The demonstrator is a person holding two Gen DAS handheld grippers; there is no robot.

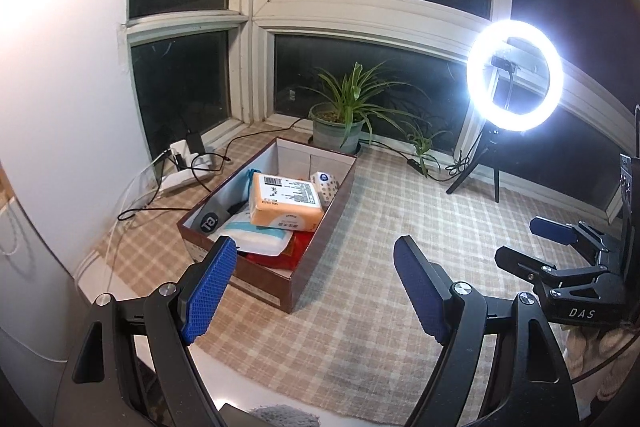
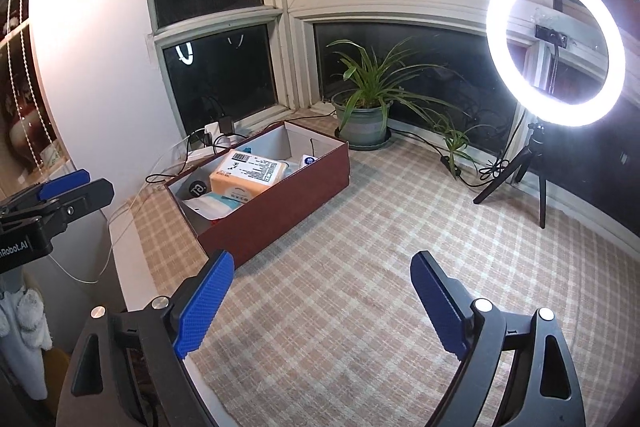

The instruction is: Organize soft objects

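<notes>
Sitting on the checked cloth of the tabletop (image 1: 360,267) is a dark red box (image 1: 320,247), over by the window corner. Its long side runs from near the left gripper (image 1: 316,283) away toward a potted plant (image 1: 340,123), which stands just past its far end. Soft packs fill the box. An orange pack (image 1: 284,203) lies on top, its long side slanting across the box. A white and blue pack (image 1: 256,239) lies under it, a red one (image 1: 296,247) lower still, and a small dotted pack (image 1: 326,185) sits at the far end.

Cables and a white power strip (image 1: 184,167) lie beside the box on the left. A bright ring light (image 1: 516,79) stands on a small tripod to the right, well apart from the box. Nothing stands between the grippers and the box.

The left gripper's fingers are spread wide with nothing in them, close to the box's near corner. The right gripper (image 2: 320,303) is spread wide and bare too, farther from the box, over bare cloth.

The left view looks down into the box and shows the red pack. The right view shows more of the box's long red wall, and the red pack is mostly hidden
</notes>
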